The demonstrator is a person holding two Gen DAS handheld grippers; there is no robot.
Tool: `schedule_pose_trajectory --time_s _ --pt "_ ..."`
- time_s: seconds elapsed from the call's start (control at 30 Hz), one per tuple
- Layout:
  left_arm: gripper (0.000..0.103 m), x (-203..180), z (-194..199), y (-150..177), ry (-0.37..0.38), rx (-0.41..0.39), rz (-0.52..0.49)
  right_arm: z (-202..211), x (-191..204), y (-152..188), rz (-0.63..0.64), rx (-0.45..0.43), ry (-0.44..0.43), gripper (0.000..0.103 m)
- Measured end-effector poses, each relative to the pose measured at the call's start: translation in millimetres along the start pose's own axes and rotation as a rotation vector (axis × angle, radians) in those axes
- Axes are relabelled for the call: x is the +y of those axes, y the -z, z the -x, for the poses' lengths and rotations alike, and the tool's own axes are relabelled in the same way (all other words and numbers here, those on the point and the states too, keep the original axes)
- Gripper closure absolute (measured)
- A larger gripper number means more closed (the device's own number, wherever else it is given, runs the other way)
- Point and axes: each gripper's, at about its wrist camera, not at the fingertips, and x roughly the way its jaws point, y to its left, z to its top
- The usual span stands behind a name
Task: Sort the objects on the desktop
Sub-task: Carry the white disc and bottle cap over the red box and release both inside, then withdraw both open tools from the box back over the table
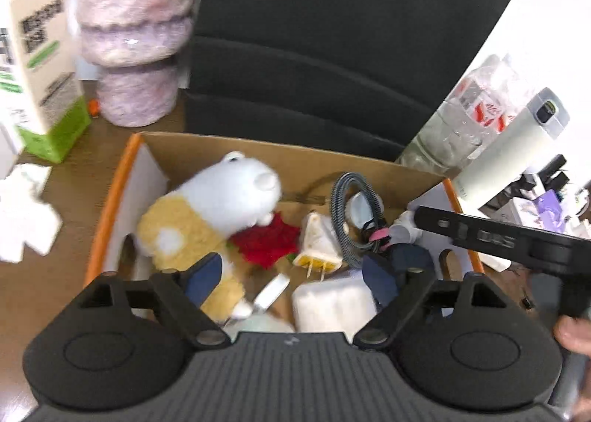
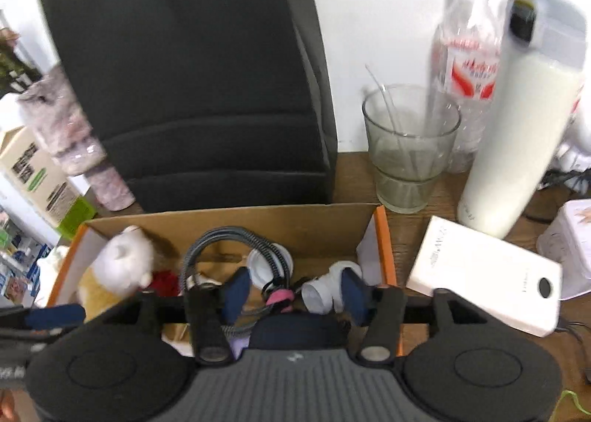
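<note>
A cardboard box [image 1: 114,200] with an orange rim sits on the wooden desk. Inside it lie a white and yellow plush toy [image 1: 221,207], a red fabric piece [image 1: 269,242], a white plug adapter [image 1: 319,244], a coiled grey cable [image 1: 343,207] and a white charger block [image 1: 332,302]. My left gripper [image 1: 291,276] hangs over the box's near side, open; the plush lies beside its left finger. My right gripper [image 2: 295,294] is open over the right half of the box [image 2: 384,248], above the cable [image 2: 229,237] and its pink tie. The pads grip nothing.
A tall black case [image 1: 332,34] stands behind the box. Left of it are a fuzzy pink tumbler [image 1: 136,34] and a carton [image 1: 37,52]. To the right stand a glass [image 2: 410,148], a water bottle [image 2: 465,71], a white flask [image 2: 517,119] and a flat white box [image 2: 484,281].
</note>
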Motion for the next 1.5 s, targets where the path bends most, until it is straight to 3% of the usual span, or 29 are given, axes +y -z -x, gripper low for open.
schedule_pose_trajectory --time_s 0.1,0.23,0.27,0.53,0.63,0.77,0.83,0.93,1.03,1.13,1.2,1.3,1.5 --pt "0.014 -3.4 6.3 12.9 -0.052 0.068 -0.016 23.0 9.9 6.8 0.031 0.041 0.015 0.028" --pt "0.011 1.8 25.5 28.9 -0.125 0.081 0.004 50.6 23.9 27.4 0.06 0.072 0.028 0.028" --pt "0.004 2.4 32.0 33.5 -0.148 0.077 -0.005 56.7 26.4 34.0 0.066 0.069 0.03 0.028" --pt "0.0 3.5 87.6 98.2 -0.289 -0.083 -0.098 107.9 44.1 109.8 0.075 0.022 -0.036 0.024" --pt "0.0 -2.1 94.4 139.1 -0.292 -0.126 -0.14 126.4 44.3 141.9 0.071 -0.009 -0.07 0.023" --pt "0.0 -14.8 124.5 205.5 -0.317 -0.31 -0.246 155.0 41.7 197.1 0.084 -0.094 -0.059 0.021" --pt "0.0 -16.0 138.6 237.9 -0.289 -0.369 -0.251 169.7 43.7 233.4 0.134 -0.137 -0.04 0.015" --pt "0.0 -12.4 154.8 292.4 -0.237 -0.41 -0.224 184.8 38.1 286.7 0.136 -0.14 -0.051 0.014" --pt "0.0 -11.5 165.4 353.2 -0.241 -0.469 -0.211 199.3 31.0 336.6 0.12 -0.144 -0.086 0.014" --pt "0.0 -14.3 175.6 398.3 -0.251 -0.509 -0.248 219.9 28.0 389.2 0.12 -0.213 -0.076 0.014" --pt "0.0 -12.0 180.7 422.6 -0.25 -0.541 -0.238 231.3 34.2 419.9 0.218 -0.263 -0.021 0.012" --pt "0.0 -9.8 182.0 444.9 -0.257 -0.538 -0.256 236.8 37.7 445.6 0.29 -0.259 0.077 0.011" --pt "0.0 -10.5 176.8 441.5 -0.218 -0.491 -0.23 235.2 25.1 450.6 0.197 -0.252 0.018 0.012"
